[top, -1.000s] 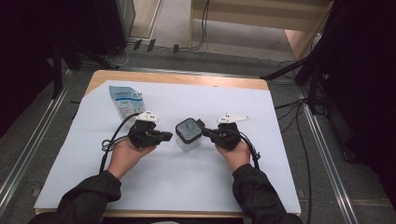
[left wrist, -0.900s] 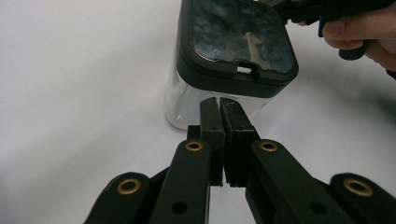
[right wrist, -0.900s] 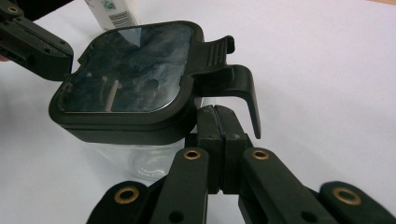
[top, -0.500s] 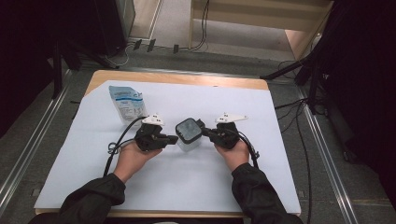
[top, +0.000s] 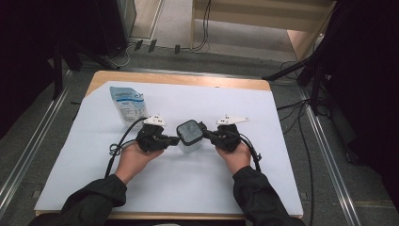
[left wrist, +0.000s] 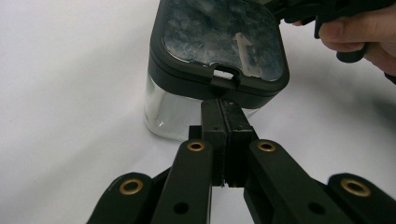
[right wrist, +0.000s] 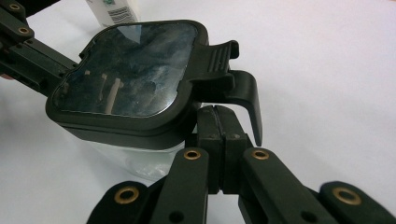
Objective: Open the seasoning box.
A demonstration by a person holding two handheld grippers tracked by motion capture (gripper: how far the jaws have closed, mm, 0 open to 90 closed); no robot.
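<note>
Container (top: 189,136) at frame centre, lid (left wrist: 219,42) on | left gripper (top: 176,140) closed, tips pressed under lid edge | right gripper (top: 205,133) closed beneath raised latch (right wrist: 224,63) | one latch lifted, lid not yet removed

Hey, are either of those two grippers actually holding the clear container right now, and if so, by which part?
Neither holds it. The left gripper and right gripper are both shut with nothing between the jaws; their tips sit against opposite sides of the container, just under its dark lid.
</note>
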